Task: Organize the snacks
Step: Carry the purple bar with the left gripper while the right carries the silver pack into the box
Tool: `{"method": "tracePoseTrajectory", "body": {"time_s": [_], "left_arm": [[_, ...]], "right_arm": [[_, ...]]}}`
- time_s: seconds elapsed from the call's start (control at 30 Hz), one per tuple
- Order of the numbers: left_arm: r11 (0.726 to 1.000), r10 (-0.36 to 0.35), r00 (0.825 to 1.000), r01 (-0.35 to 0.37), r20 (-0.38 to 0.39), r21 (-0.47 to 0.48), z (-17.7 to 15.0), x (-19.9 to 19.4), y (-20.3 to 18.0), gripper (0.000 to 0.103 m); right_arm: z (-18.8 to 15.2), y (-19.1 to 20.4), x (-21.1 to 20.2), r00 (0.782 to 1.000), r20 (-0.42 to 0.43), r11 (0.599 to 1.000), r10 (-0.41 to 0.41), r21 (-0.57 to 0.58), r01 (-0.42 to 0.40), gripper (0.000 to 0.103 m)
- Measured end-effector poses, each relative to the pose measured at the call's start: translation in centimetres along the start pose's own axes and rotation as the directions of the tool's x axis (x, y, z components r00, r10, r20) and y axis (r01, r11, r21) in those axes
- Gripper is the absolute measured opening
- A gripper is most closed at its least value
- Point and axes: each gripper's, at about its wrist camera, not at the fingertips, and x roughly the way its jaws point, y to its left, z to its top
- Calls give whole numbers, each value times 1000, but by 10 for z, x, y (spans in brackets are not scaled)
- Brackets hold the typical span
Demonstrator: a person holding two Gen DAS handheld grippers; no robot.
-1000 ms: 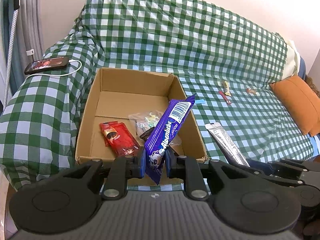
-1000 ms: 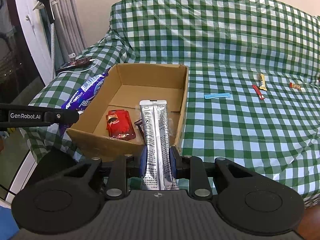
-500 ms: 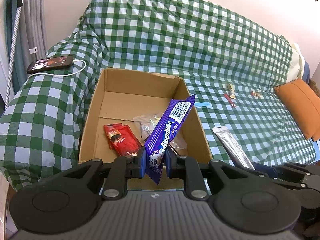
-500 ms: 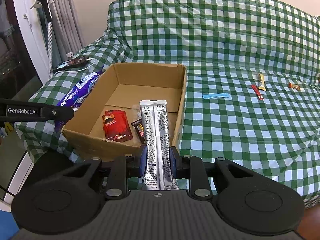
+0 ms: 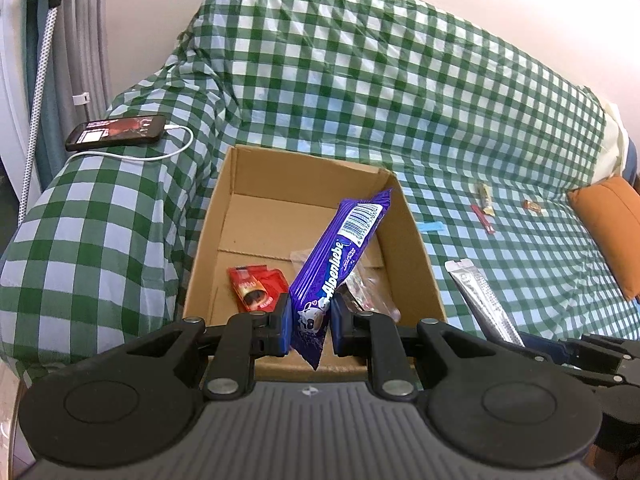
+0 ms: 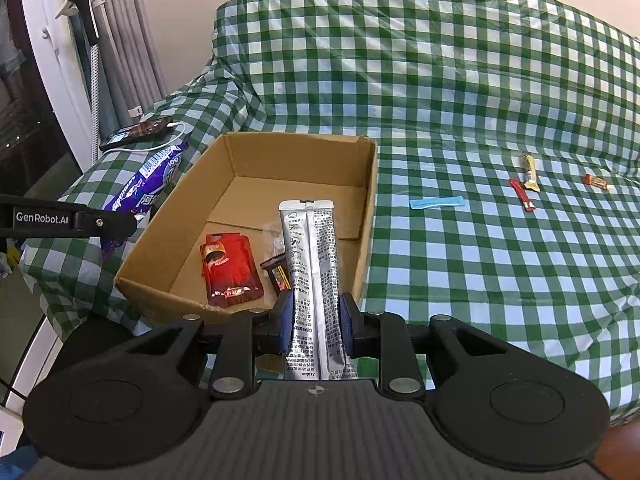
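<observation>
L tool point(image 5: 309, 318) pinching purple Alpenliebe candy wrapper point(image 5: 340, 264) | R tool point(image 6: 314, 318) pinching silver foil sachet point(image 6: 314, 264) | both packs' long axes point fwd | open brown cardboard box point(image 6: 370, 200) just ahead, below tips.

Both cameras sit just behind their own jaws and look forward and down along them at the checked-covered sofa point(image 5: 360, 92). The left wrist view hangs close over the near edge of the cardboard box point(image 5: 256, 172), facing the backrest. The right wrist view looks from a little further right, with the box's near corner toward it. Both share the box, the phone point(image 6: 136, 133) on the armrest and the small snacks point(image 6: 524, 184) on the seat.
</observation>
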Motion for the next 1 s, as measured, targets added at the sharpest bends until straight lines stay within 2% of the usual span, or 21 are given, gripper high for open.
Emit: {"method": "tracePoseTrajectory", "body": {"time_s": [0.47,1.0], "left_arm": [[1000,27,1000,-27,-8,-8,28,39,10,21],[998,62,995,-63,-81,-9,38,102,26,21]], "right_arm": [[29,9,48,999,-28,999,32,7,-32,26],[57,11,110,997,-63,999,52,16,-51,27]]}}
